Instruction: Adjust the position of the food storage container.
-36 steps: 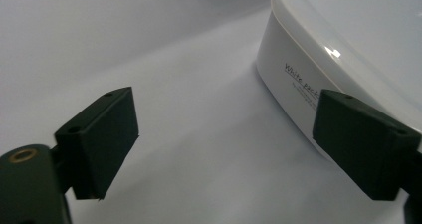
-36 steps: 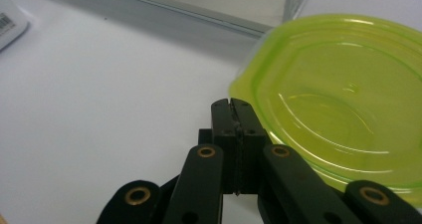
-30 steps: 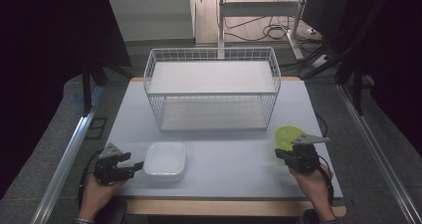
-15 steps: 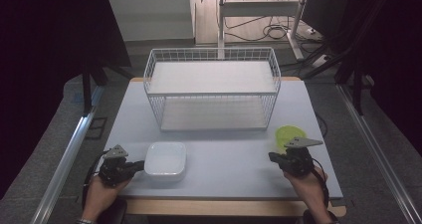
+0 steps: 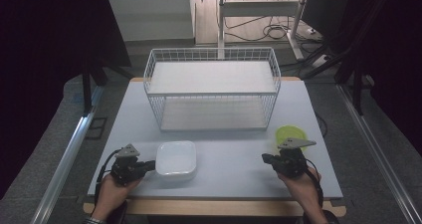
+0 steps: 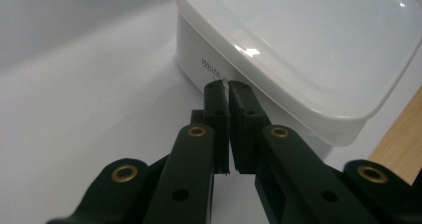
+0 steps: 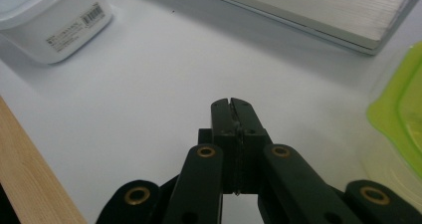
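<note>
The white container (image 5: 176,159) with its lid on sits on the pale surface (image 5: 234,154) near the front edge, left of centre. The left gripper (image 6: 229,92) has just been closing; in the left gripper view its jaws stand nearly together with the tips right at the container's lower wall, under the lid's rim, and whether they pinch anything there cannot be told. In the high view this gripper (image 5: 147,165) lies just beside the container's left side. The right gripper (image 7: 232,104) is clenched on nothing, hovering over bare surface; a green lid (image 5: 291,134) lies just behind it. A white wire basket (image 5: 211,92) stands farther back, well apart from the container.
</note>
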Demonstrator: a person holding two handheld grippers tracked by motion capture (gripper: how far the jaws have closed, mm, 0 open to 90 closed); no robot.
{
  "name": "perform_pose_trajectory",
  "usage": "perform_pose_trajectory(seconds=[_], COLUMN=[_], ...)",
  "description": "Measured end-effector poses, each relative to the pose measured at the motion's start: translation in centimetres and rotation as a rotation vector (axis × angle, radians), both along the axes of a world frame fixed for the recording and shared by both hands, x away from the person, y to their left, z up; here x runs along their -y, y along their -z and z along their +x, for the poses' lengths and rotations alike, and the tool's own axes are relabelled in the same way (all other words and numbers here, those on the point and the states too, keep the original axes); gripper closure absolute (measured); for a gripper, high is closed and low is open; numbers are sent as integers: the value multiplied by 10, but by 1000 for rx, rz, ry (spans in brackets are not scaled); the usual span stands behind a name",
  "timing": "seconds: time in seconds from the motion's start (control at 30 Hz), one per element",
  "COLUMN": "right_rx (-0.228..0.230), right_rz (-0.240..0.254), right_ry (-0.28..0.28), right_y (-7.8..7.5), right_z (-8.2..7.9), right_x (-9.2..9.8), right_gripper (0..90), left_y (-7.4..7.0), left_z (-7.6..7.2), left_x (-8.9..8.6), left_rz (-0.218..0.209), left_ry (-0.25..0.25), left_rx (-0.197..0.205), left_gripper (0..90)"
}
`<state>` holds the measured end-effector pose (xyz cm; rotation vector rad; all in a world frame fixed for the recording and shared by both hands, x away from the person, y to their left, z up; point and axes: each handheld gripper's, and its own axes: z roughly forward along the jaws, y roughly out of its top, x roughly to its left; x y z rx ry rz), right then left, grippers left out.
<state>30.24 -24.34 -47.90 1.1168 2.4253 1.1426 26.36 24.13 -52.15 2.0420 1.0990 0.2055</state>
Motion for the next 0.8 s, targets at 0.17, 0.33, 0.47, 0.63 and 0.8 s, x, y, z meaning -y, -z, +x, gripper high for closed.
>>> perform_pose_trajectory(seconds=[0.17,0.33,0.47,0.63,0.8], right_rx=[-17,-7,-6,-9,-1], right_rz=[3,11,8,11,18], right_ry=[-22,-30,-38,-54,-82], right_y=[2,2,4,6,8], right_z=[0,2,2,4,6], right_x=[-8,-14,-19,-29,-41], right_gripper=[894,894,894,894,893], left_y=[0,-1,-1,-2,-2], left_z=[4,7,9,12,14], left_x=[10,20,26,37,48], left_rz=[-18,-23,-24,-27,-26], left_ry=[6,16,28,50,68], left_rx=[4,14,17,16,22], left_gripper=[881,883,884,884,884])
